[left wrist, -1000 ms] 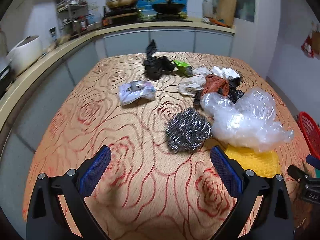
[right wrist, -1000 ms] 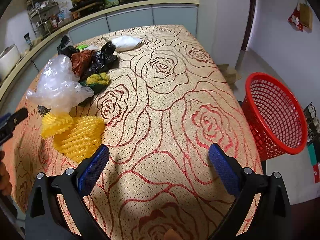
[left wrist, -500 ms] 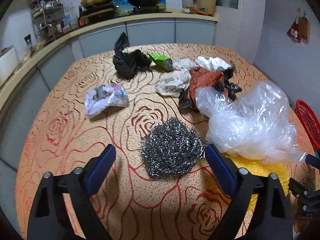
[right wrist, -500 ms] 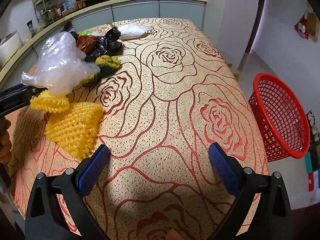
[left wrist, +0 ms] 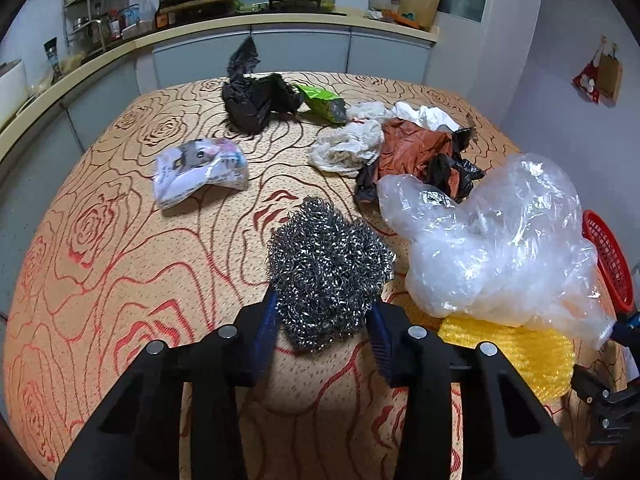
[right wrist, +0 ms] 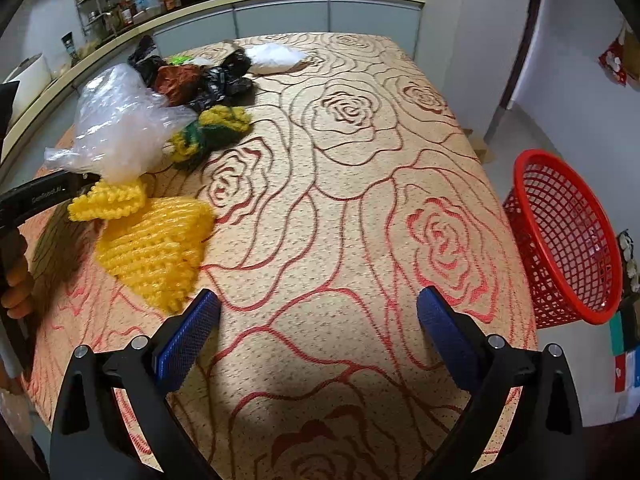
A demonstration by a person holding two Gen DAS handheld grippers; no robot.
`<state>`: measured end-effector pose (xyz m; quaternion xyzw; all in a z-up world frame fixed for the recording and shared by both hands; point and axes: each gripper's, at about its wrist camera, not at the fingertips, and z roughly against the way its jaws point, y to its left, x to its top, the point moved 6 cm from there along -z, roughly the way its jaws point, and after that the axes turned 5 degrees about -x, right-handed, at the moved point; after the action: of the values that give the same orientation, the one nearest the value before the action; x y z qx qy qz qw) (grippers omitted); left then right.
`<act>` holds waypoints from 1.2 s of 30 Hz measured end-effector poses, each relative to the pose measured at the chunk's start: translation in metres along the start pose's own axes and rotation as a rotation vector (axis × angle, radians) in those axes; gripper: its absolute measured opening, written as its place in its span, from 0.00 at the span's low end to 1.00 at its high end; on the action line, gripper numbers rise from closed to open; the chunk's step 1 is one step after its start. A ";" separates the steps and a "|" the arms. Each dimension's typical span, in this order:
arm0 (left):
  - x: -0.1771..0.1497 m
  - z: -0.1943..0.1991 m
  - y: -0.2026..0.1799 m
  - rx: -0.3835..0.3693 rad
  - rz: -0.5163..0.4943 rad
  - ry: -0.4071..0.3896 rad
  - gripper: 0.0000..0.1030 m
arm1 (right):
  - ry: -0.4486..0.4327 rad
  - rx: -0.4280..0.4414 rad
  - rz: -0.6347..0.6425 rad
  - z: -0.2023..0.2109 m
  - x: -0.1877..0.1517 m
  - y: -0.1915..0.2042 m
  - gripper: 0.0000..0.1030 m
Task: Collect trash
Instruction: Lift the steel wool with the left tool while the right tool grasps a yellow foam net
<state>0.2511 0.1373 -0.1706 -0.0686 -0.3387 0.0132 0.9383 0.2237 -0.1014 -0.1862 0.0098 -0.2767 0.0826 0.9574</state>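
Note:
My left gripper (left wrist: 324, 326) is shut on a steel wool scourer (left wrist: 328, 268) on the rose-patterned table (left wrist: 120, 260). Beside it lie a clear plastic bag (left wrist: 492, 240), yellow foam netting (left wrist: 516, 352), a brown and black bag pile (left wrist: 416, 152), a white rag (left wrist: 348, 146), a green wrapper (left wrist: 324, 102), a black bag (left wrist: 256, 96) and a printed packet (left wrist: 200, 170). My right gripper (right wrist: 318, 322) is open and empty above the table, with the yellow netting (right wrist: 156, 240) to its left. A red mesh basket (right wrist: 568, 236) stands off the table's right edge.
A yellow-green knitted cloth (right wrist: 212, 130) and a white bag (right wrist: 276, 56) lie further back on the table. A kitchen counter (left wrist: 240, 28) with pans and a rack runs behind. The left gripper's body (right wrist: 36, 196) shows at the right wrist view's left edge.
My left gripper moved forward to the steel wool and closed on it. The right gripper drifted slightly left and stayed open.

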 end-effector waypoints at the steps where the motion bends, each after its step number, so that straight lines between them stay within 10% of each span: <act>1: -0.001 0.004 0.001 0.004 0.004 -0.007 0.37 | -0.010 0.017 0.009 0.003 0.001 0.004 0.94; 16: -0.019 0.056 0.032 0.056 0.076 -0.071 0.37 | -0.052 0.286 0.125 0.034 0.016 0.073 0.94; 30: -0.026 0.071 0.037 0.086 0.087 -0.093 0.37 | -0.094 0.278 0.287 0.017 0.017 0.113 0.94; 36: -0.026 0.081 0.040 0.105 0.084 -0.109 0.37 | -0.058 0.276 0.293 0.005 0.018 0.118 0.65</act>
<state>0.1809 0.1852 -0.1309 -0.0327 -0.3850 0.0741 0.9193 0.2164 0.0172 -0.1752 0.1028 -0.2885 0.2576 0.9164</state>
